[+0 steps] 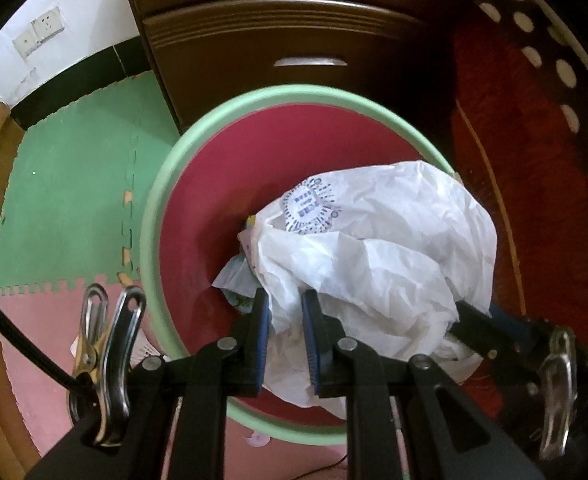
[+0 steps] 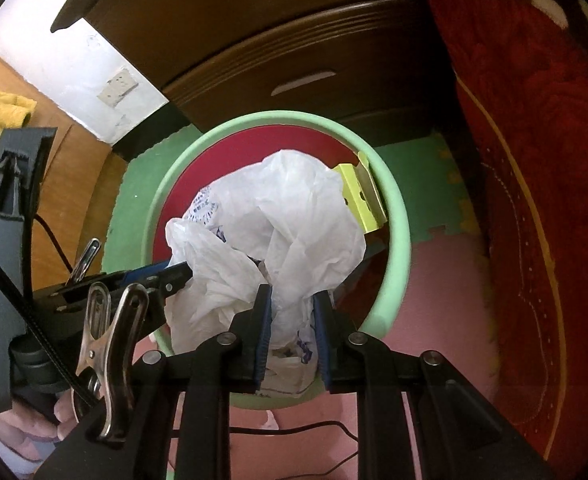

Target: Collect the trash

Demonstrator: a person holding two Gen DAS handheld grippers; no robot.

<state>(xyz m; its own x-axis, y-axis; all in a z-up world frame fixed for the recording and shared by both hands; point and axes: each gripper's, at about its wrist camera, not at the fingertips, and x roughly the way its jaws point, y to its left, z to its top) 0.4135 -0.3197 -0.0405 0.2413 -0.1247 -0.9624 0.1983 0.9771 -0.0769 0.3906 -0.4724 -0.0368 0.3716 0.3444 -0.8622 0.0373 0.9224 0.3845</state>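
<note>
A round bin with a pale green rim (image 1: 154, 208) and a dark red inside stands on the foam floor. A crumpled white plastic bag (image 1: 374, 248) with blue print fills it. My left gripper (image 1: 286, 312) is shut on a fold of the bag at its near edge. My right gripper (image 2: 292, 312) is shut on another fold of the same bag (image 2: 270, 216) over the bin rim (image 2: 398, 216). The right gripper also shows in the left wrist view (image 1: 494, 332), and the left one in the right wrist view (image 2: 166, 276). A yellow-green card (image 2: 360, 196) leans inside the bin.
A dark wooden drawer cabinet (image 1: 294, 32) stands right behind the bin. A red patterned blanket (image 1: 534, 200) hangs on the right. Green and pink foam mats (image 1: 66, 184) cover the floor. A black cable (image 2: 302, 430) lies on the pink mat. A cardboard box (image 2: 78, 168) is on the left.
</note>
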